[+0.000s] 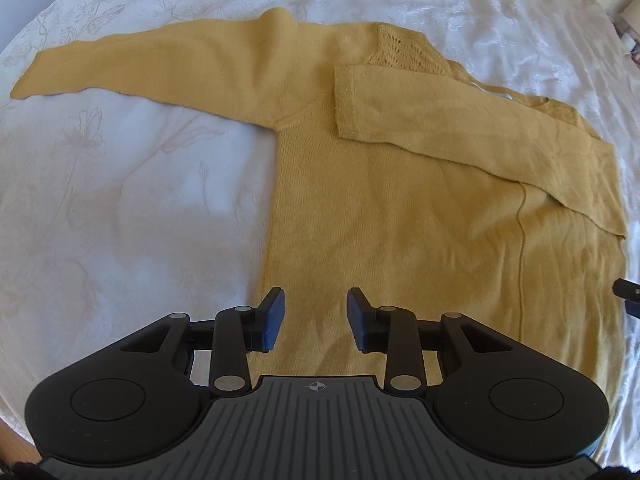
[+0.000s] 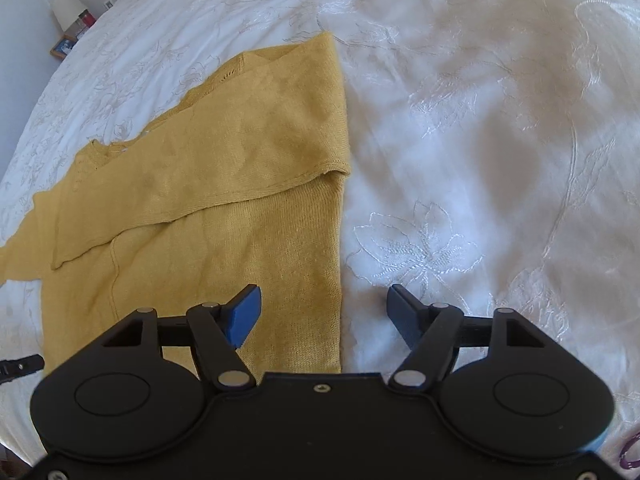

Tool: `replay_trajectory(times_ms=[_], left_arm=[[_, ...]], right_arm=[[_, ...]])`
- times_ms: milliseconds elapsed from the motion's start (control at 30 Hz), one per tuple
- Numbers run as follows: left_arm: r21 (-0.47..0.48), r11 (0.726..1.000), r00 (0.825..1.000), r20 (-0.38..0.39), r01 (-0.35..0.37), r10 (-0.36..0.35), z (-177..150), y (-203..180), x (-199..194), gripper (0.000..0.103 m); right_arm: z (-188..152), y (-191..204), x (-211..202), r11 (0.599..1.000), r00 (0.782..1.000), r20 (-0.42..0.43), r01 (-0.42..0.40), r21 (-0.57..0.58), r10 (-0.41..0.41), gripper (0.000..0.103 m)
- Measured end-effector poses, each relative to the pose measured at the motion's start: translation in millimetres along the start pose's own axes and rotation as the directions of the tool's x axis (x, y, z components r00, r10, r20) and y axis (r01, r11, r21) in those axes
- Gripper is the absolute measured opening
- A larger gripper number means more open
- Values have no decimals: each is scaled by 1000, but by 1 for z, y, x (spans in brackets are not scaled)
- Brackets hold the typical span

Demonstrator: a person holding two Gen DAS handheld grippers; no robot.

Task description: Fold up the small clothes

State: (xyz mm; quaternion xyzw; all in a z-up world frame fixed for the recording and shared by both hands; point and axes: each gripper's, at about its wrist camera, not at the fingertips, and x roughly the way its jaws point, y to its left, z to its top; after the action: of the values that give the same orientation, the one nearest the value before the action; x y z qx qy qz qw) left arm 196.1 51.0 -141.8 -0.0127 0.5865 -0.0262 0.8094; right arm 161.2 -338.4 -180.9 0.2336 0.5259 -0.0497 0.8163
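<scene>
White embroidered bedspread [image 1: 120, 208] covers a bed, and a mustard-yellow sweater [image 1: 380, 216] lies flat on it, neckline far, hem near. One sleeve [image 1: 120, 64] stretches out sideways; the other sleeve [image 1: 460, 120] is folded across the chest. Left gripper [image 1: 316, 316] hovers over the hem, fingers parted, still spreading, empty. Right gripper [image 2: 324, 312] straddles the sweater's side edge, fingers wide, empty. No writing is readable. Only the right view shows a bedside shelf [image 2: 66, 42].

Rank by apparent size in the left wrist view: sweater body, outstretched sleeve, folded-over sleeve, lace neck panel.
1. sweater body
2. outstretched sleeve and folded-over sleeve: look alike, fisheye makes it unsure
3. lace neck panel
</scene>
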Motion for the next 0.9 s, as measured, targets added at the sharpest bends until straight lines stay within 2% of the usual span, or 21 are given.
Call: replay_trajectory(times_ms=[67, 100, 133, 167, 300, 400, 433, 500, 567, 600, 633, 667, 733, 900], left_arm=[[-3, 1000, 1000, 0, -3, 3, -10, -4, -3, 33], [-5, 1000, 1000, 0, -3, 3, -15, -6, -4, 33], [-7, 1000, 1000, 0, -4, 4, -19, -9, -6, 33], [-9, 1000, 1000, 1, -5, 5, -23, -11, -7, 33], [-18, 1000, 1000, 11, -10, 10, -34, -17, -10, 34], [-23, 1000, 1000, 8, -17, 18, -42, -21, -10, 34], [-22, 1000, 1000, 4, -20, 20, -45, -22, -9, 34], [-18, 999, 1000, -1, -27, 27, -50, -24, -9, 34], [-18, 999, 1000, -5, -31, 31, -55, -23, -9, 34], [-17, 999, 999, -8, -33, 33, -57, -23, -9, 34], [-15, 999, 999, -12, -35, 35, -60, -23, -9, 34], [-11, 999, 999, -15, -37, 37, -62, -24, -9, 34], [-7, 999, 999, -21, -39, 39, -66, -24, -10, 34], [-10, 999, 999, -35, -36, 36, -74, -28, -10, 34]], right_arm=[[1, -3, 4, 1000, 1000, -16, -5, -12, 4, 55], [1, -3, 6, 1000, 1000, -25, 1, -23, -2, 53], [1, -2, 7, 1000, 1000, -31, 2, -30, -3, 44], [2, -2, 7, 999, 999, -33, -1, -36, 0, 16], [3, -3, -12, 996, 1000, -13, 5, -94, -7, 9], [-1, -7, -13, 984, 996, -14, 84, -155, -87, 4], [-3, -10, -10, 979, 992, -23, 120, -165, -125, 4], [-5, -22, -11, 991, 996, -42, 68, -118, -74, 4], [-8, -33, -23, 997, 999, -27, -32, -76, 30, 18], [-11, -36, -28, 995, 997, -32, -66, -78, 63, 20], [-15, -37, -33, 992, 995, -43, -90, -91, 87, 25], [-21, -38, -38, 988, 993, -54, -110, -107, 105, 36], [-35, -40, -48, 979, 986, -87, -156, -134, 145, 42], [-75, -44, -65, 954, 959, -192, -243, -174, 209, 42]])
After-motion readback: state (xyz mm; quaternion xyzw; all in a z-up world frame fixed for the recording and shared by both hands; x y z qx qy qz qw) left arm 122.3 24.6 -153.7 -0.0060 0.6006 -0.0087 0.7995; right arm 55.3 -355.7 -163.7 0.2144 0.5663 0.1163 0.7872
